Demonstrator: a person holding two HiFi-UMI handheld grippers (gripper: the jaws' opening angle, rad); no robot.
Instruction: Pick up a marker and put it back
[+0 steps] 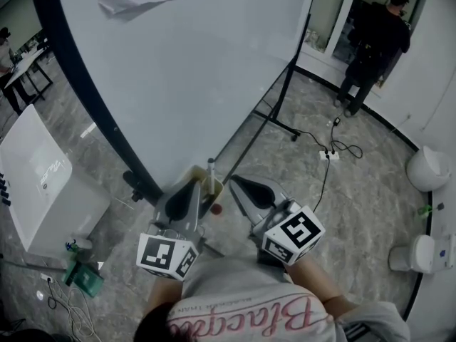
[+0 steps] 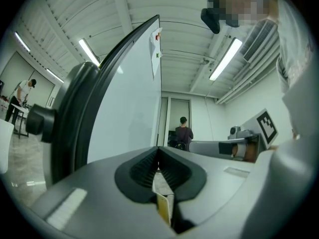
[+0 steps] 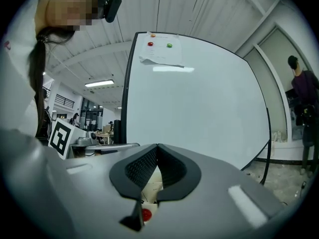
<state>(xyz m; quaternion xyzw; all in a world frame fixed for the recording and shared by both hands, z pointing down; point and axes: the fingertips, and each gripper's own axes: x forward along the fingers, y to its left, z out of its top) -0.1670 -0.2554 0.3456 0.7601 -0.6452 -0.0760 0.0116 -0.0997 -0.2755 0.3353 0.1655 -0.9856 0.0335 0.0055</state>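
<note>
In the head view a pale marker (image 1: 211,169) stands upright in a yellowish holder (image 1: 199,182) at the whiteboard's (image 1: 185,63) lower edge. A small red round thing (image 1: 216,209) lies just below the holder. My left gripper (image 1: 195,187) sits beside the holder on its left, and its jaws meet with nothing between them (image 2: 158,159). My right gripper (image 1: 236,181) is just right of the marker and apart from it. Its jaws are also shut and empty (image 3: 157,146). Under them the red thing (image 3: 146,214) shows through the gap.
The whiteboard stands on a dark wheeled frame (image 1: 285,91), with a paper (image 3: 160,56) pinned near its top. A white box (image 1: 43,184) is on the floor at left. At right are a cable with a power strip (image 1: 329,154) and white bins (image 1: 427,168). A person (image 1: 374,45) stands at the far doorway.
</note>
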